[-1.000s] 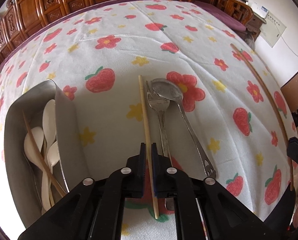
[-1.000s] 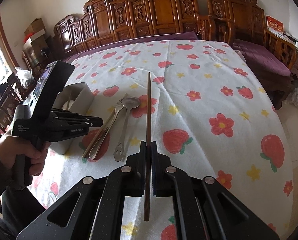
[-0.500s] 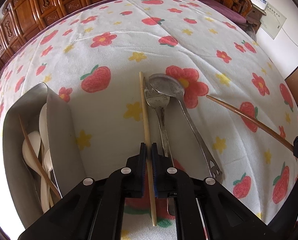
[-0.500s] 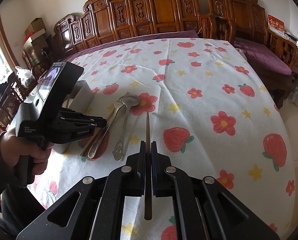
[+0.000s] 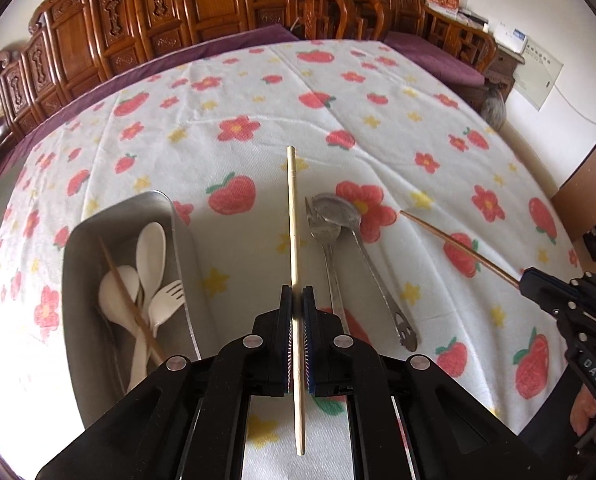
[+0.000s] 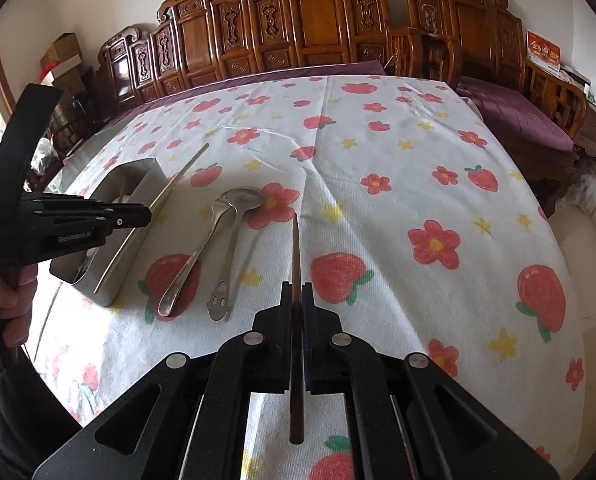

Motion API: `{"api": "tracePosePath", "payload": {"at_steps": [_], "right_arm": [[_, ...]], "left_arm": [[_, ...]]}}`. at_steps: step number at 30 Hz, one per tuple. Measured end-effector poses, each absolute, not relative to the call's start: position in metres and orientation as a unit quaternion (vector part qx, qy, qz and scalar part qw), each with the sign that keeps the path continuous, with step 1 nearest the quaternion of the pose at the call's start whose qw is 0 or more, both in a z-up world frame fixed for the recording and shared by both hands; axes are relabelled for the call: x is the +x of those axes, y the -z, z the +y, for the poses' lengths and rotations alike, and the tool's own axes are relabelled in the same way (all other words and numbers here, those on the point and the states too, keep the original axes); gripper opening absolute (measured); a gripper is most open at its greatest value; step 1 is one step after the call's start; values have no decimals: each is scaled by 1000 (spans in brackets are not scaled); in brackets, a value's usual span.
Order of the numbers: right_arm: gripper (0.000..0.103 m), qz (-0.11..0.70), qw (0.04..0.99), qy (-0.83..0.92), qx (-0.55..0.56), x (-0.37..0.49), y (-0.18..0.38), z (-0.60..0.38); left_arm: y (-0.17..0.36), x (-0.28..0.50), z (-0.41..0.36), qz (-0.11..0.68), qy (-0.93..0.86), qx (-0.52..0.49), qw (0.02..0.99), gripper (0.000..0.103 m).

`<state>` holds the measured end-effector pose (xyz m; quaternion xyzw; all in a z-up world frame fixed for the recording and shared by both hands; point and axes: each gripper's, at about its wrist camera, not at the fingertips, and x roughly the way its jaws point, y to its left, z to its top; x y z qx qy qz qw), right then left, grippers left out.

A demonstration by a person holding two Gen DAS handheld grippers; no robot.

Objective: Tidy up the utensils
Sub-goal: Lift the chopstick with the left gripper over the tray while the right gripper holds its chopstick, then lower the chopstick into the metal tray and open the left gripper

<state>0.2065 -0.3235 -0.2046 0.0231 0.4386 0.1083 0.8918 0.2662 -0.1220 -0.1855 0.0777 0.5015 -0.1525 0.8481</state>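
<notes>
Two wrist views, read near to far. Nearest the left camera, the left gripper (image 5: pixel 296 312) is clamped on a pale chopstick (image 5: pixel 293 216), which runs forward between the pads and out past the fingertips, lifted clear of the cloth. In the right view, the right gripper (image 6: pixel 296 300) is likewise closed on a dark chopstick (image 6: pixel 295 252), its tip pointing ahead over the tablecloth (image 6: pixel 398 152).

Just beyond the left gripper, to its right, a metal fork (image 5: pixel 326 240) and a metal spoon (image 5: pixel 362 248) lie side by side on the cloth, touching at their heads, their handles towards the camera. To the left of the gripper stands the metal bin (image 5: pixel 73 280), open at the top, which already holds white plastic spoons (image 5: pixel 150 248), a white plastic fork (image 5: pixel 165 300) and one brown chopstick (image 5: pixel 131 304) laid slantwise.

Progress, as judged from this arrangement: part of the sorting appears done. Both gripped chopsticks have yet to reach the bin, and the fork and spoon lie untouched. The pale chopstick hangs near the bin's right wall, not yet above its opening; the dark one is held well apart from it, beyond the metal pieces. Carved wooden chairs (image 6: pixel 298 28) close the background.
</notes>
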Motion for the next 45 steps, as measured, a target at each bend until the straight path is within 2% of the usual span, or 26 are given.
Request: {"api": "tracePosePath", "payload": {"at_steps": [9, 18, 30, 45], "right_arm": [[5, 416, 902, -110, 13, 206, 178, -309], [5, 398, 907, -140, 0, 208, 155, -269], [5, 387, 907, -167, -15, 207, 141, -228], [5, 383, 904, -188, -25, 212, 132, -204]], "left_arm": [[142, 254, -95, 466, 155, 54, 870, 4], [129, 248, -48, 452, 142, 34, 880, 4], [163, 258, 4, 487, 117, 27, 865, 4], [204, 270, 14, 520, 105, 20, 847, 4]]}}
